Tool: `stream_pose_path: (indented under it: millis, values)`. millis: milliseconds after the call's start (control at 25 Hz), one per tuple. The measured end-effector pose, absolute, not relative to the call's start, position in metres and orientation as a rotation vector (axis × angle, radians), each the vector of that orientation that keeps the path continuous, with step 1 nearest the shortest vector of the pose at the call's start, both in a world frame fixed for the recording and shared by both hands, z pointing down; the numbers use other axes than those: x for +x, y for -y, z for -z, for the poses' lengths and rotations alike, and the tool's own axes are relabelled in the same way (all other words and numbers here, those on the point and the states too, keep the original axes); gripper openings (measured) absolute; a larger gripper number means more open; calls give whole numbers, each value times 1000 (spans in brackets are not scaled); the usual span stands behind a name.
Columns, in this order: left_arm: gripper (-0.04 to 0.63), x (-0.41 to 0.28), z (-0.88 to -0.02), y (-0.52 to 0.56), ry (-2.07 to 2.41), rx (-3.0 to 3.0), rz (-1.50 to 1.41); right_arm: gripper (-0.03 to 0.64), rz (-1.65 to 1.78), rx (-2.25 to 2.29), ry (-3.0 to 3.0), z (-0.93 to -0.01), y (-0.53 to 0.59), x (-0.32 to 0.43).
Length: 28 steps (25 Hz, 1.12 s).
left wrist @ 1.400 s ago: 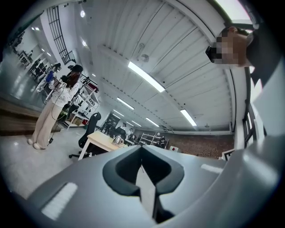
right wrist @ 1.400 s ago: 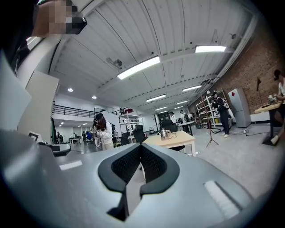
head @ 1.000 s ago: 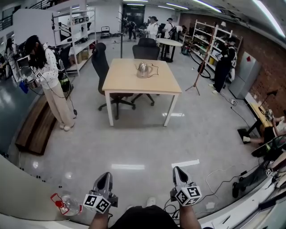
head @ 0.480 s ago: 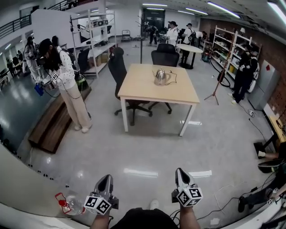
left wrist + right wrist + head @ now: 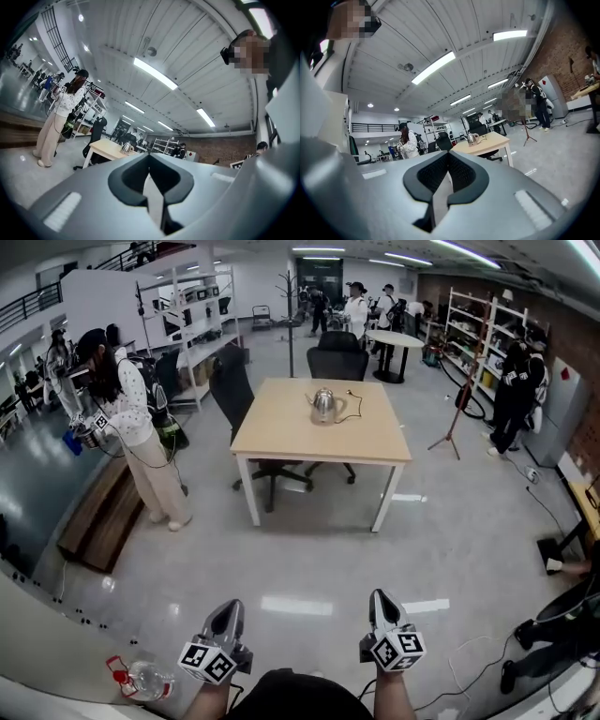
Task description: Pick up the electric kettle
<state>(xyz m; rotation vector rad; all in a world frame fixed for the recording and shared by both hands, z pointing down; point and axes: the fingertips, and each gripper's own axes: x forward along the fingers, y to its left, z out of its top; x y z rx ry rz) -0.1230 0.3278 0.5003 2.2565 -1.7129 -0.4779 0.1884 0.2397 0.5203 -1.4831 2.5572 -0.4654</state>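
A shiny steel electric kettle (image 5: 323, 405) with a cord stands on a light wooden table (image 5: 281, 437) far ahead across the floor. It shows small in the left gripper view, kettle (image 5: 126, 147), and in the right gripper view, kettle (image 5: 472, 138). My left gripper (image 5: 226, 614) and right gripper (image 5: 379, 604) are held low at the bottom of the head view, side by side, both shut with nothing between the jaws. Each points level toward the table, several steps short of it.
Black office chairs (image 5: 234, 381) stand behind and beside the table. A person in a white top (image 5: 131, 427) stands left of it near a wooden bench (image 5: 98, 517). A plastic bottle (image 5: 141, 679) lies at my lower left. Shelves (image 5: 183, 320), a tripod (image 5: 450, 418) and other people stand further back.
The table and kettle have shifted in the head view and come slightly nearer as I move over the floor. Both grippers stay shut and low in front of me.
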Motion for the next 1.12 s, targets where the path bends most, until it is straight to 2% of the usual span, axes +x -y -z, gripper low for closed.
stream_pose_path:
  millis: [440,1120]
  values:
    - [-2,-75,-495,-283,1741,2309,436,2,354,-1530,-2579,-511,-221,245]
    - [-2,-102,-509,-253,1772,2228,463,2,366,-1547,-2599,-515,-204,240]
